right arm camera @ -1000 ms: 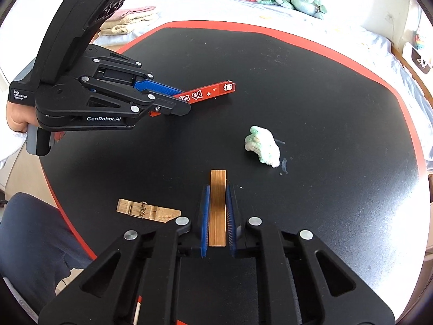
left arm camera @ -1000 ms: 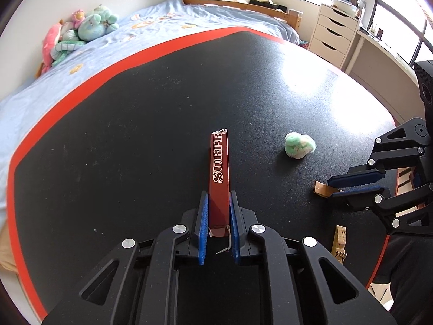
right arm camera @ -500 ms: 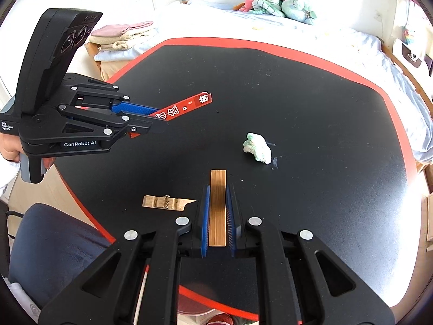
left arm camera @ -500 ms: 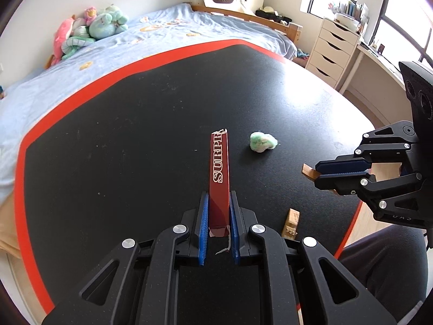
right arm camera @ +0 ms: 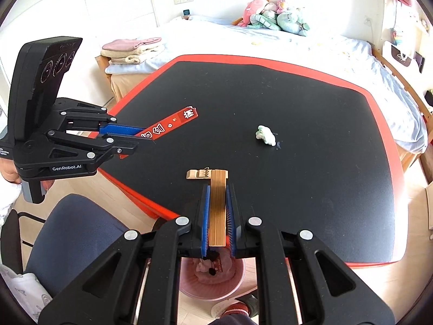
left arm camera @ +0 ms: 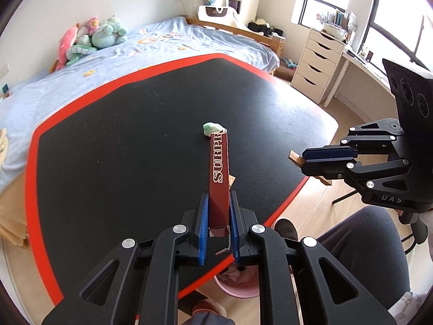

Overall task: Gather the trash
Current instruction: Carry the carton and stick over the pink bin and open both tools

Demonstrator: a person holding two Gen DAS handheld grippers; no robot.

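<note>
- Under both grippers lies a black table [left arm camera: 121, 140] with a red border, its top matte and faintly speckled; pale wooden floor shows past its near edge.
- Behind the table stands a bed [left arm camera: 151, 43] with a light blue sheet, and soft toys [left arm camera: 92, 36] are piled by the white wall.
- A white chest of drawers [left arm camera: 319, 62] stands below a window on the right of the left wrist view; folded towels [right arm camera: 132, 50] sit on a low stand in the right wrist view.
- On the floor just under the near table edge sits a pink bin [right arm camera: 211, 279] with crumpled scraps inside.
- The left gripper [left arm camera: 218, 227] is clenched on a long red wrapper [left arm camera: 219, 173] printed with white letters, which sticks forward above the table.
- The right gripper [right arm camera: 217, 216] is clamped on a flat wooden strip [right arm camera: 218, 205], pale brown with a fine lengthwise grain.
- A wooden clothespin [right arm camera: 199, 174] lies flat on the table near the front edge, partly hidden behind the strip's tip.
- A crumpled green-and-white wad [right arm camera: 266, 135] rests alone towards the middle of the table, well apart from both grippers.
- The person's dark trouser legs [left arm camera: 360, 243] show beside the table.
</note>
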